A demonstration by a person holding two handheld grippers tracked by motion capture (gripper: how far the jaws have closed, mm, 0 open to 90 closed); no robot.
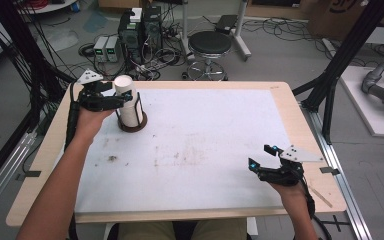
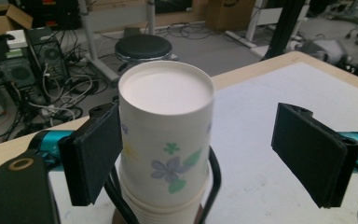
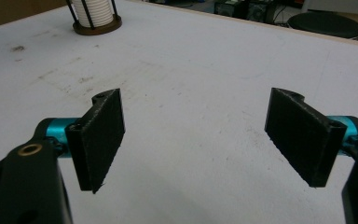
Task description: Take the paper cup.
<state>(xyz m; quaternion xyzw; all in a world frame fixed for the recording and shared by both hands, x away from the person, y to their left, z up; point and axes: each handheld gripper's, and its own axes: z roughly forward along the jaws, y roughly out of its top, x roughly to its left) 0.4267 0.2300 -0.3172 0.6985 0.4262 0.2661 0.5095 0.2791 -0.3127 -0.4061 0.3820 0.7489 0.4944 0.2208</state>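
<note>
A stack of white paper cups (image 1: 126, 100) with a flower print stands upside down in a black wire holder on a round brown base (image 1: 132, 126) at the table's far left. My left gripper (image 1: 126, 96) is open around the top cup (image 2: 168, 135). Its left pad (image 2: 93, 158) sits against the cup's side, while the right pad (image 2: 310, 156) stands well clear. My right gripper (image 1: 261, 156) hovers open over the white mat near the front right, with nothing between its jaws (image 3: 200, 140). From there the cup stack (image 3: 93, 11) shows far off.
A white mat (image 1: 205, 140) with faint stains covers the wooden table (image 1: 300, 130). Beyond the far edge are a black stool (image 1: 209, 44), computer cases and cables on the floor. Black frame posts (image 1: 340, 65) rise at the right.
</note>
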